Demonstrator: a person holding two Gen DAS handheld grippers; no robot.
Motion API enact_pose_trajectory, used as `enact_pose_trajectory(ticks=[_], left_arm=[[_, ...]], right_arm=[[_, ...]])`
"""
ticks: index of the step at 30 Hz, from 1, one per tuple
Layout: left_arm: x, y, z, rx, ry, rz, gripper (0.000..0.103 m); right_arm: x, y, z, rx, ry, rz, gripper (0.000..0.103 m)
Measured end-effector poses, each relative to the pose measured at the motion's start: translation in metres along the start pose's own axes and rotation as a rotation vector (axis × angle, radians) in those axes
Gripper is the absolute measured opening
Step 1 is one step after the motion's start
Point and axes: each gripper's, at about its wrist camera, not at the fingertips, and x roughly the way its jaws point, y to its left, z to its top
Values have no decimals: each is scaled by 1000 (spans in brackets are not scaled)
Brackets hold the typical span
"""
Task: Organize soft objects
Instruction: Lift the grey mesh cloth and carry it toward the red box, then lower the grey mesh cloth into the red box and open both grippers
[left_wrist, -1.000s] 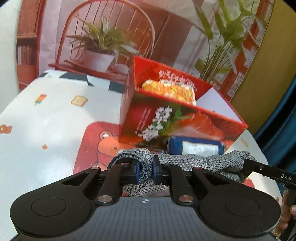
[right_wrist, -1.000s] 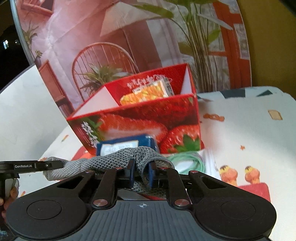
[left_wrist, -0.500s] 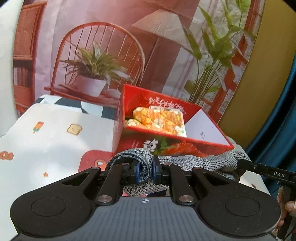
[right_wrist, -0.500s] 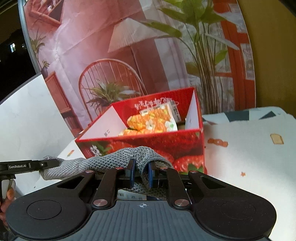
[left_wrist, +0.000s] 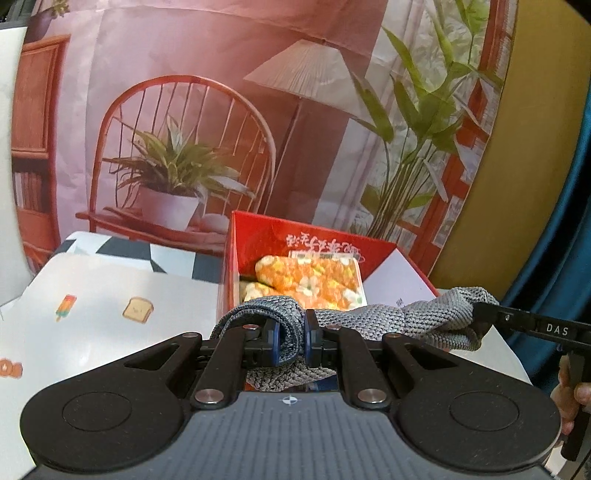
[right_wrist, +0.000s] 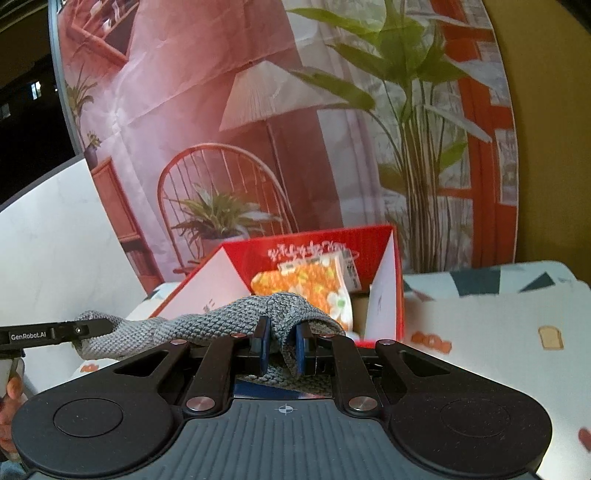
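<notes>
Left hand-held gripper (left_wrist: 290, 341) clamped on grey knit cloth (left_wrist: 388, 317); right hand-held gripper (right_wrist: 282, 345) pinches other end.

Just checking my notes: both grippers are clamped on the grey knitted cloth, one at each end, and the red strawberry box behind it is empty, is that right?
Not quite. Both grippers, left gripper and right gripper, are clamped on the grey knitted cloth, but the red strawberry box is not empty: the left wrist view shows an orange flowered packet inside it.

grey knit cloth (left_wrist: 373, 319) stretched in mid-air before open red box (left_wrist: 314, 236), orange floral, perhaps cloth, packet (left_wrist: 314, 282) inside
</notes>
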Motion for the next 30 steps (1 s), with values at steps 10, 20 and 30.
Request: enact_pose_trajectory(ticks=[10, 20, 30], left_arm=[[57, -14, 37, 83, 58, 39, 12], [123, -19, 36, 133, 254, 37, 13], [158, -17, 29, 79, 355, 27, 13]], right_arm=[[55, -8, 41, -65, 51, -64, 12], [125, -16, 31, -118, 243, -108, 12], [158, -15, 22, -130, 344, -113, 12]])
